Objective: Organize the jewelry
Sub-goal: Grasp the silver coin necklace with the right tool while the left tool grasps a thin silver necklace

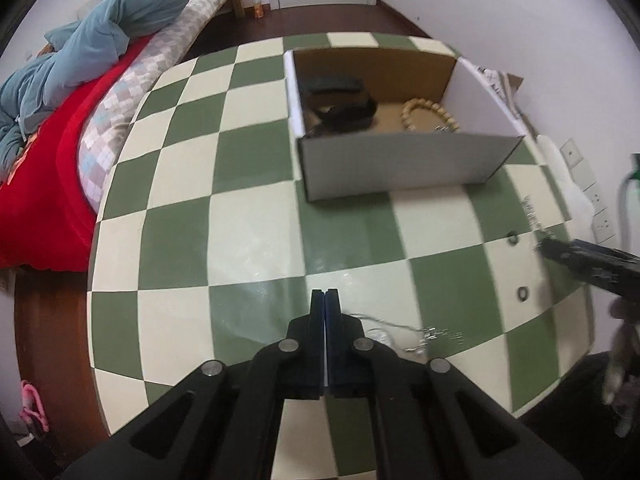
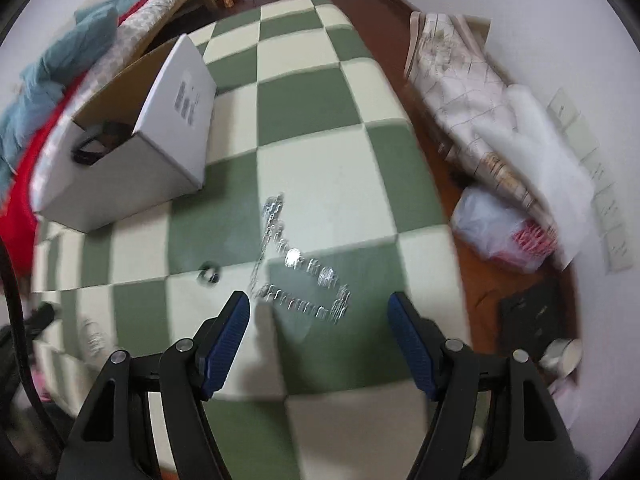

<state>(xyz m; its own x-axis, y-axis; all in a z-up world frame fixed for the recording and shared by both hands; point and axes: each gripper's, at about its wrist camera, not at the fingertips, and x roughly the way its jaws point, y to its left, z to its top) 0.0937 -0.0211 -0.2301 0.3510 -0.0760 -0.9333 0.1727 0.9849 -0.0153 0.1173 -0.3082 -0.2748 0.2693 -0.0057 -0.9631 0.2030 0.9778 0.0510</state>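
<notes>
A white cardboard box (image 1: 404, 168) stands on the green and cream checked table (image 1: 248, 216). It holds a black band (image 1: 344, 104) and a wooden bead bracelet (image 1: 424, 114). My left gripper (image 1: 325, 293) is shut, low over the table's near side; a thin silver chain (image 1: 420, 334) lies just to its right, and I cannot tell if it is pinched. My right gripper (image 2: 318, 300) is open above a sparkly silver bracelet (image 2: 296, 268) lying on the table. It also shows in the left wrist view (image 1: 538, 238). Two small rings (image 1: 512, 239) (image 1: 522, 292) lie near it.
A bed with a red cover and blue quilt (image 1: 100, 40) runs along the table's left. On the floor to the right are a folded mat (image 2: 460, 92) and a plastic bag (image 2: 500, 224). The box also shows in the right wrist view (image 2: 132, 176).
</notes>
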